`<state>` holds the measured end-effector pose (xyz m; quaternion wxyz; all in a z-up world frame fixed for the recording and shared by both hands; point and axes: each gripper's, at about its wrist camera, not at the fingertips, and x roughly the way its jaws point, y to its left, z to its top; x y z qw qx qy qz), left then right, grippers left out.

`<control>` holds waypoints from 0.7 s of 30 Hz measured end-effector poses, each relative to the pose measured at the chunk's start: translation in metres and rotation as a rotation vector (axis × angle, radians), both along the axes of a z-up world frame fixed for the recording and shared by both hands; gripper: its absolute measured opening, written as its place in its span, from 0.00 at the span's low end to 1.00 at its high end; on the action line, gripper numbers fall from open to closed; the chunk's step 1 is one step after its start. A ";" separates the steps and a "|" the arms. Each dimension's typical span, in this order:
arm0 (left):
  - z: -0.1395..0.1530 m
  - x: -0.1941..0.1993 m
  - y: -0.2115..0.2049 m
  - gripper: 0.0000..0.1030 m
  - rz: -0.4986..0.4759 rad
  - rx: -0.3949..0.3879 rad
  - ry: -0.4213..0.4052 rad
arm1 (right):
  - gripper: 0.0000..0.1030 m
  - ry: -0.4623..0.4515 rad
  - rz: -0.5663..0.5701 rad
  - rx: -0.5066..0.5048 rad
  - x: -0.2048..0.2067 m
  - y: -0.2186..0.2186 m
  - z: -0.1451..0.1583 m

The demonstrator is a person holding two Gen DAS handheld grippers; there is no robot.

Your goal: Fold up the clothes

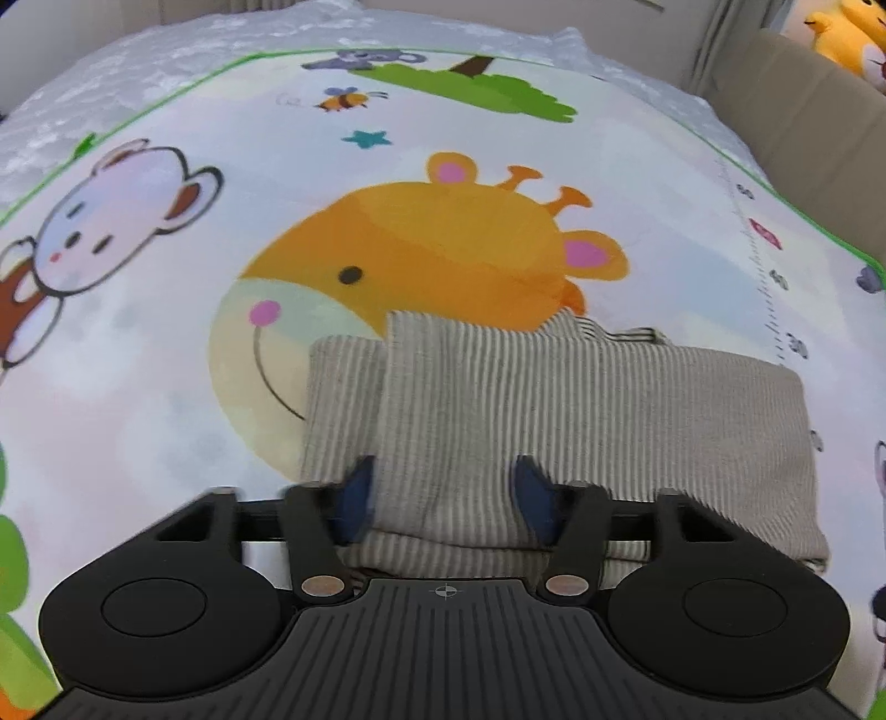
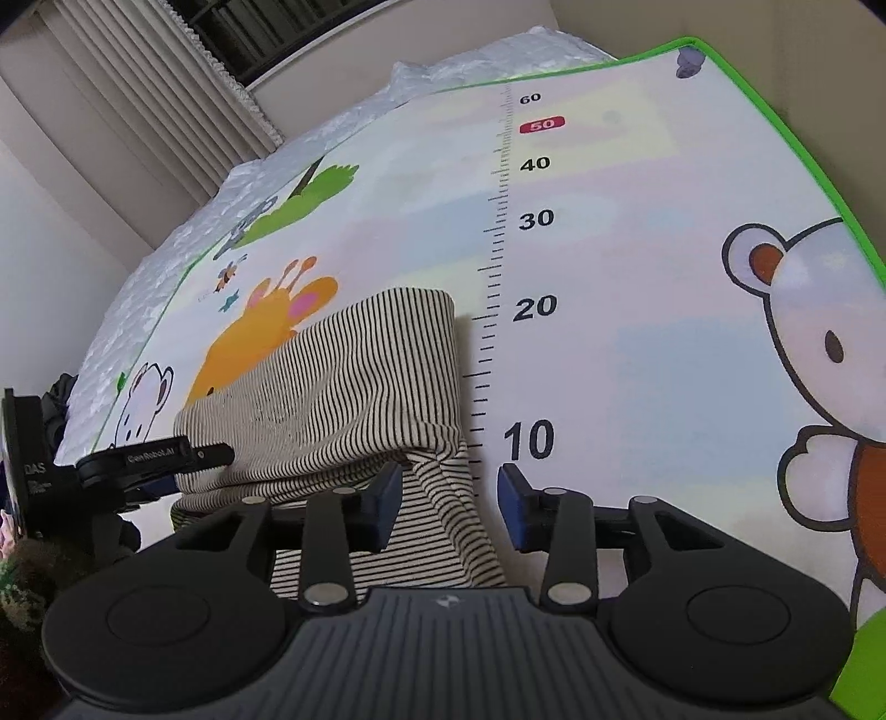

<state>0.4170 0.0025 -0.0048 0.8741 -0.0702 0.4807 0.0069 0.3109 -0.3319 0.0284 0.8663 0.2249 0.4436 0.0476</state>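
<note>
A beige garment with thin dark stripes [image 1: 554, 399] lies folded into a compact block on a cartoon play mat [image 1: 166, 332]. My left gripper [image 1: 443, 493] is open, its blue-padded fingers straddling the near edge of the garment's top layer. In the right wrist view the same garment [image 2: 354, 382] lies left of centre, with a folded-over top layer and a lower layer poking out toward me. My right gripper [image 2: 446, 501] is open over the garment's near right corner. The left gripper [image 2: 160, 454] shows at the garment's left side.
The mat [image 2: 637, 332] has a green border, a printed ruler [image 2: 498, 266], a giraffe [image 1: 432, 249] and bear pictures. It lies on a pale quilted bed [image 1: 111, 72]. A beige bed rail [image 1: 803, 111] and yellow plush toys [image 1: 847, 27] stand at the right. Curtains [image 2: 138, 94] hang behind.
</note>
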 end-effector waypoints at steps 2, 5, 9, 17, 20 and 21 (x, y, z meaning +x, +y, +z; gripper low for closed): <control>0.008 -0.002 0.002 0.15 -0.004 0.007 -0.029 | 0.41 -0.004 -0.002 0.004 0.000 0.001 0.001; 0.020 -0.005 0.003 0.05 -0.014 0.007 -0.056 | 0.41 -0.007 0.001 0.006 0.000 0.005 0.001; 0.035 -0.009 0.002 0.05 -0.026 0.007 -0.086 | 0.41 -0.023 0.022 -0.002 0.005 0.014 0.004; 0.058 -0.022 0.021 0.05 0.011 -0.010 -0.127 | 0.41 -0.083 0.059 -0.003 0.020 0.029 0.020; 0.054 -0.029 0.031 0.06 0.025 -0.021 -0.093 | 0.42 -0.107 0.087 0.000 0.031 0.038 0.026; 0.049 -0.030 0.033 0.06 0.023 -0.013 -0.080 | 0.42 -0.115 0.097 0.001 0.035 0.040 0.027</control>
